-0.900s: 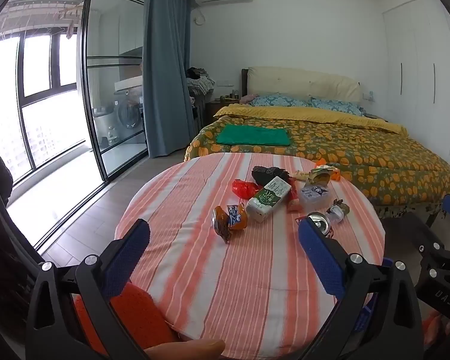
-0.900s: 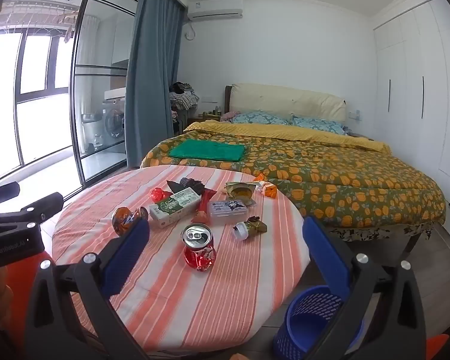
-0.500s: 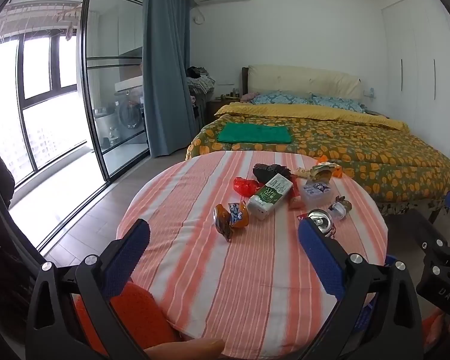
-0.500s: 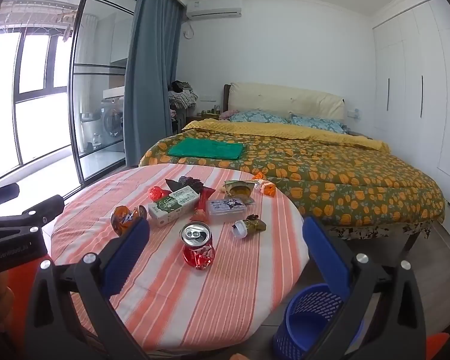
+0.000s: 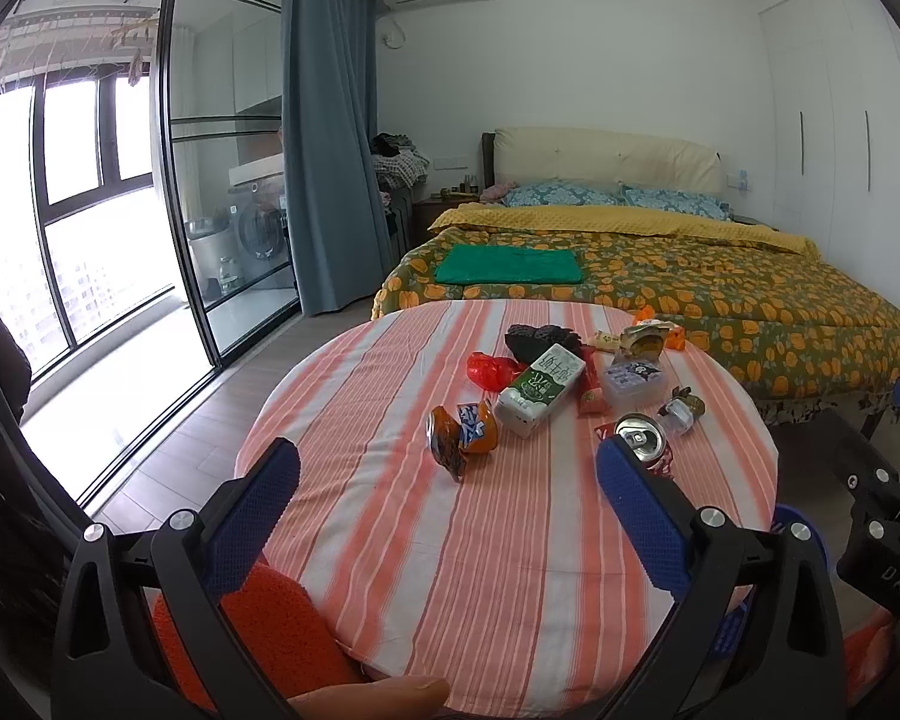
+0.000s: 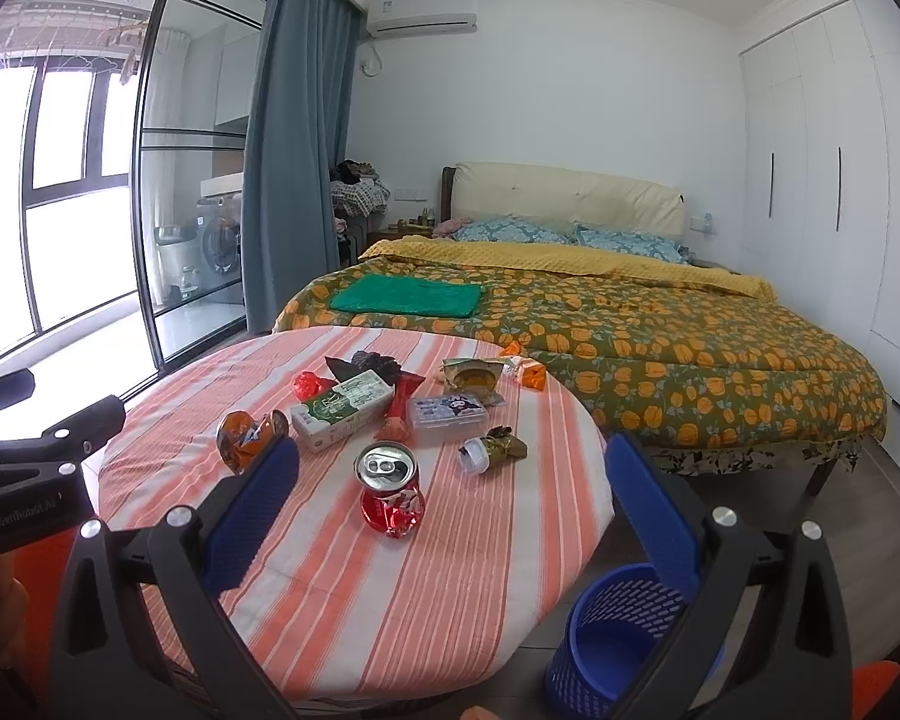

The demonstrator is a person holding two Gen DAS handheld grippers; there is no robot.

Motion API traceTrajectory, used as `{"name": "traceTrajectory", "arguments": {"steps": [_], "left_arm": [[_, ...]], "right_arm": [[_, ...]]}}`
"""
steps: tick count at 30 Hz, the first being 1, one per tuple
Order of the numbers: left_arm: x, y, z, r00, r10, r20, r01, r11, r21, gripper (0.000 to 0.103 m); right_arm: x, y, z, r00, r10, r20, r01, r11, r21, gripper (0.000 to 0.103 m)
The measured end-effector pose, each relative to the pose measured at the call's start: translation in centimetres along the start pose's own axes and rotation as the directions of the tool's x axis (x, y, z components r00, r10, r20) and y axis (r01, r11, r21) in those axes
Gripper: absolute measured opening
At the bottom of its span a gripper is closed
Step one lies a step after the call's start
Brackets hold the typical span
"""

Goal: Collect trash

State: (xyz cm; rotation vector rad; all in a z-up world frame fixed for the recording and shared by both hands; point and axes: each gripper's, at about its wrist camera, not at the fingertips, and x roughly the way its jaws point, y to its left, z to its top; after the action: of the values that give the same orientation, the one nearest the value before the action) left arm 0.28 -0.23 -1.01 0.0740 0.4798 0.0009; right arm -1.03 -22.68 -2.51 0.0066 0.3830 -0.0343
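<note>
Trash lies on a round table with a striped cloth (image 5: 510, 570) (image 6: 342, 600): a dented red can (image 6: 390, 495) (image 5: 642, 441), a crushed orange can (image 5: 462, 432) (image 6: 247, 432), a green and white carton (image 5: 540, 390) (image 6: 342, 405), a clear plastic box (image 6: 447, 417), a small bottle with a wrapper (image 6: 489, 450), red and dark wrappers. A blue mesh bin (image 6: 624, 642) stands on the floor at the table's right. My left gripper (image 5: 447, 501) is open and empty above the near table edge. My right gripper (image 6: 450, 501) is open and empty, the red can between its fingers in view.
A bed with an orange-patterned quilt (image 6: 660, 336) stands behind the table, a folded green cloth (image 6: 408, 294) on it. Glass doors and a grey curtain (image 5: 324, 150) are at the left. White wardrobes (image 6: 840, 180) line the right wall. An orange stool (image 5: 258, 630) is below the left gripper.
Both grippers have drifted slightly toward the table; the trash sits a little larger and lower in both views. Both stay open and empty.
</note>
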Motion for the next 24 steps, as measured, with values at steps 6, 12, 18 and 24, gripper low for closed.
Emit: {"name": "traceTrajectory", "arguments": {"steps": [6,12,18,24], "left_arm": [[-0.04,-0.1,0.02,1.0,0.002,-0.001,-0.002,1.0,0.002,0.098],[-0.01,-0.15,-0.03,1.0,0.003,-0.001,-0.003,1.0,0.003,0.098],[-0.02,-0.2,-0.03,1.0,0.003,-0.001,-0.003,1.0,0.005,0.098],[-0.04,-0.21,0.03,1.0,0.004,-0.002,-0.004,1.0,0.005,0.098]], "right_arm": [[-0.01,-0.12,-0.11,1.0,0.0,-0.001,0.0,1.0,0.0,0.099],[0.01,-0.11,-0.11,1.0,-0.001,0.0,0.001,1.0,0.001,0.099],[-0.01,-0.09,-0.04,1.0,-0.001,-0.001,0.001,1.0,0.0,0.098],[-0.05,-0.1,0.0,1.0,-0.001,0.001,0.001,1.0,0.001,0.098]]}}
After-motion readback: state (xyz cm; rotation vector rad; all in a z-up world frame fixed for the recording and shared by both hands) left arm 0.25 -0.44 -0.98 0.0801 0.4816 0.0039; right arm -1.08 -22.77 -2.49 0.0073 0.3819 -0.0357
